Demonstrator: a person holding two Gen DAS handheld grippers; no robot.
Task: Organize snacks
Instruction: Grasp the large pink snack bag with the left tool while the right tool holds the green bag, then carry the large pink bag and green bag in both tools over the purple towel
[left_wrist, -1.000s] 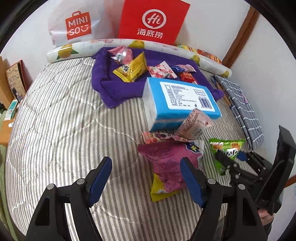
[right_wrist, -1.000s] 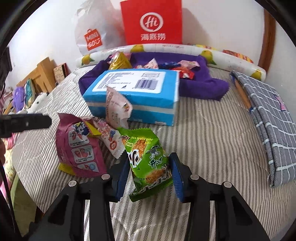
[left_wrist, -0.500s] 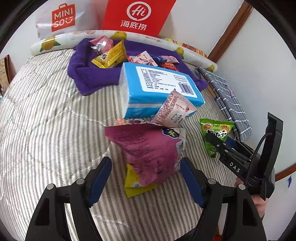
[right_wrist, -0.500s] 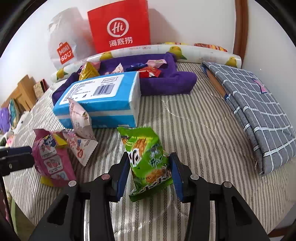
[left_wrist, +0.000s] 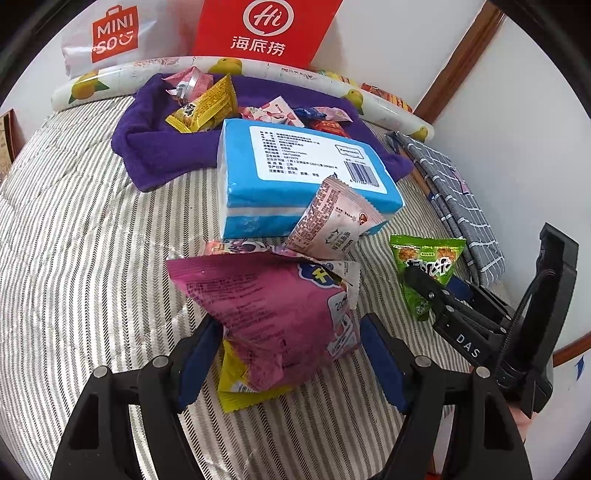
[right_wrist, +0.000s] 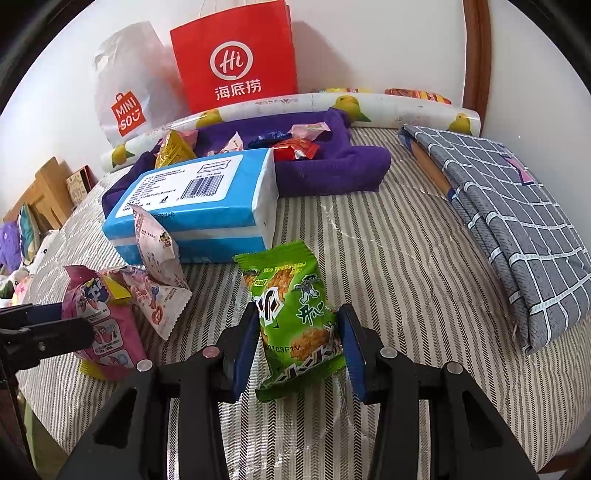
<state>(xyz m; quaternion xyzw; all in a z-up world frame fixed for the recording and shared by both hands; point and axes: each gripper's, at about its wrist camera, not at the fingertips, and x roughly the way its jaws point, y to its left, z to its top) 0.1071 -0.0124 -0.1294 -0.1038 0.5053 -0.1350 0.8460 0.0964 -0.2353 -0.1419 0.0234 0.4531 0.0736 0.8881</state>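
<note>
My left gripper (left_wrist: 291, 354) stands open around a pink snack bag (left_wrist: 273, 314) lying on the striped bed, with a yellow packet (left_wrist: 236, 387) under it; the pads do not press the bag. My right gripper (right_wrist: 300, 341) is shut on a green snack bag (right_wrist: 291, 314), also seen in the left wrist view (left_wrist: 424, 266). A pale pink packet (left_wrist: 332, 225) leans on a blue tissue pack (left_wrist: 295, 177). Several small snacks (left_wrist: 207, 107) lie on a purple towel (left_wrist: 155, 144) at the back.
A red paper bag (right_wrist: 236, 55) and a white Miniso bag (right_wrist: 125, 96) stand against the wall behind a lemon-print roll (right_wrist: 369, 103). A folded grey checked cloth (right_wrist: 509, 221) lies at the right. Wooden furniture (right_wrist: 44, 195) stands left of the bed.
My left gripper has moved forward until the pink bag sits between its open fingers. My right gripper has kept hold of the green bag and swung slightly right.
</note>
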